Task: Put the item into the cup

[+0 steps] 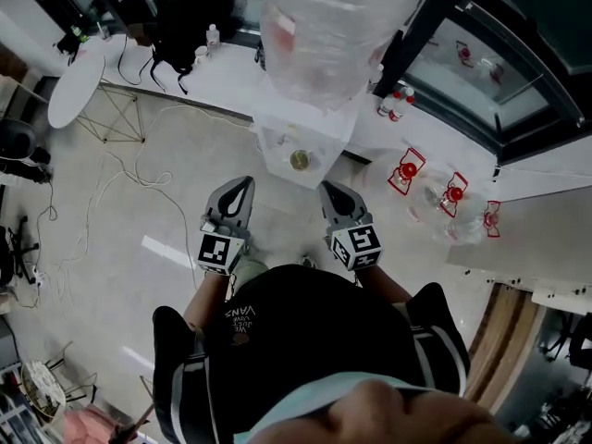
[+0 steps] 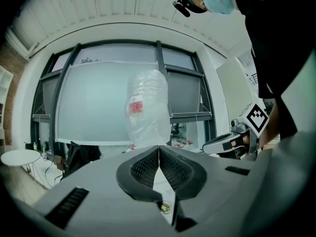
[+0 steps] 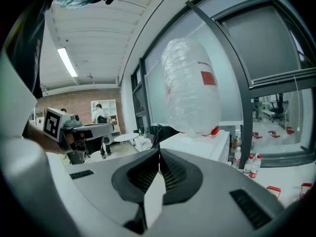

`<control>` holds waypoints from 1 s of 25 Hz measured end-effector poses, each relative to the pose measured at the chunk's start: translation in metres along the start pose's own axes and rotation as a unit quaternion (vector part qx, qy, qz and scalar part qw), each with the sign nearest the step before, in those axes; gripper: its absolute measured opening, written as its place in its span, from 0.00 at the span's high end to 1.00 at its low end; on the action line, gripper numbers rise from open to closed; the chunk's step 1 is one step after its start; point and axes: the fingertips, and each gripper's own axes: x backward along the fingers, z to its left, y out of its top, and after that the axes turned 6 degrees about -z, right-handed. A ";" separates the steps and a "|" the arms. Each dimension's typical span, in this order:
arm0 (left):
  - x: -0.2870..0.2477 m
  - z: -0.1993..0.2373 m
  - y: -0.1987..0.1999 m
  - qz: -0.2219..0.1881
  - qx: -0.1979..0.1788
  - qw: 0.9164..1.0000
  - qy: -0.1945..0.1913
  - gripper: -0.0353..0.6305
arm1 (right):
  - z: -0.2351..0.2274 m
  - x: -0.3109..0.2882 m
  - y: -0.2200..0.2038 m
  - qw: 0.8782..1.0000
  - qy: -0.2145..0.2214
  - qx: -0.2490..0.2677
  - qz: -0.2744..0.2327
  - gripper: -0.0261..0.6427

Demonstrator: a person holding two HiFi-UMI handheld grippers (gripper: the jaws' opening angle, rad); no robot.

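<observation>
Head view: your left claw and right claw sit side by side, grey tapered jaws, each pair pressed together with nothing between. Just ahead of the tips stands a white boxy dispenser with a big clear crinkly water bottle inverted on top. A small round brassy thing sits in the dispenser's recess; you can't tell whether it's the cup. A white bench runs along the window, and clear jugs with red handles stand to the right.

Left gripper view: left claw is together, its ribbed dark pads meeting tip to tip. The translucent bottle rises straight beyond them. The right claw is at the right edge.

Right gripper view: right claw is also closed, pads touching and empty. The bottle stands on the white dispenser top. Small red-capped bottles are at the right.
</observation>
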 end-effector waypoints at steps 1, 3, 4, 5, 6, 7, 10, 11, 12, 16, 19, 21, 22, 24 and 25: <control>0.004 -0.003 0.003 0.000 -0.001 1.000 0.004 0.92 | 0.000 0.005 0.002 1.000 0.001 0.000 -0.001 0.90; 0.010 -0.009 0.009 0.000 -0.003 1.000 0.010 0.92 | 0.001 0.014 0.007 1.000 0.004 0.002 -0.001 0.90; 0.012 -0.012 0.011 0.000 -0.005 1.000 0.012 0.92 | 0.001 0.018 0.009 1.000 0.006 0.002 -0.002 0.90; 0.014 -0.015 0.014 -0.001 -0.006 1.000 0.014 0.92 | 0.002 0.021 0.011 1.000 0.008 0.004 -0.003 0.90; 0.016 -0.018 0.016 -0.002 -0.007 1.000 0.016 0.92 | 0.002 0.024 0.013 1.000 0.010 0.006 -0.005 0.90; 0.017 -0.021 0.017 -0.004 -0.006 1.000 0.018 0.92 | 0.002 0.026 0.013 1.000 0.013 0.008 -0.006 0.90; 0.023 -0.029 0.021 -0.006 -0.007 1.000 0.022 0.92 | 0.004 0.033 0.014 1.000 0.016 0.007 -0.007 0.90; 0.024 -0.031 0.022 -0.007 -0.007 1.000 0.024 0.92 | 0.005 0.035 0.016 1.000 0.017 0.005 -0.009 0.90; 0.026 -0.033 0.023 -0.008 -0.007 1.000 0.025 0.92 | 0.005 0.036 0.018 1.000 0.018 0.004 -0.013 0.90; 0.033 -0.042 0.023 -0.008 -0.004 0.999 0.031 0.92 | 0.006 0.043 0.018 1.000 0.022 0.004 -0.017 0.90; 0.037 -0.047 0.022 -0.006 -0.003 0.999 0.035 0.92 | 0.006 0.048 0.017 1.000 0.022 0.003 -0.017 0.90; 0.038 -0.051 0.021 -0.005 -0.004 0.999 0.036 0.92 | 0.004 0.050 0.016 1.000 0.022 0.004 -0.017 0.90; 0.039 -0.052 0.021 -0.005 -0.003 0.999 0.036 0.92 | 0.004 0.051 0.015 1.000 0.022 0.004 -0.017 0.90; 0.040 -0.054 0.020 -0.005 -0.003 0.999 0.039 0.92 | 0.004 0.054 0.015 1.000 0.020 0.003 -0.011 0.90; 0.041 -0.054 0.020 -0.005 -0.002 0.999 0.041 0.92 | 0.004 0.055 0.014 1.000 0.018 0.002 -0.006 0.90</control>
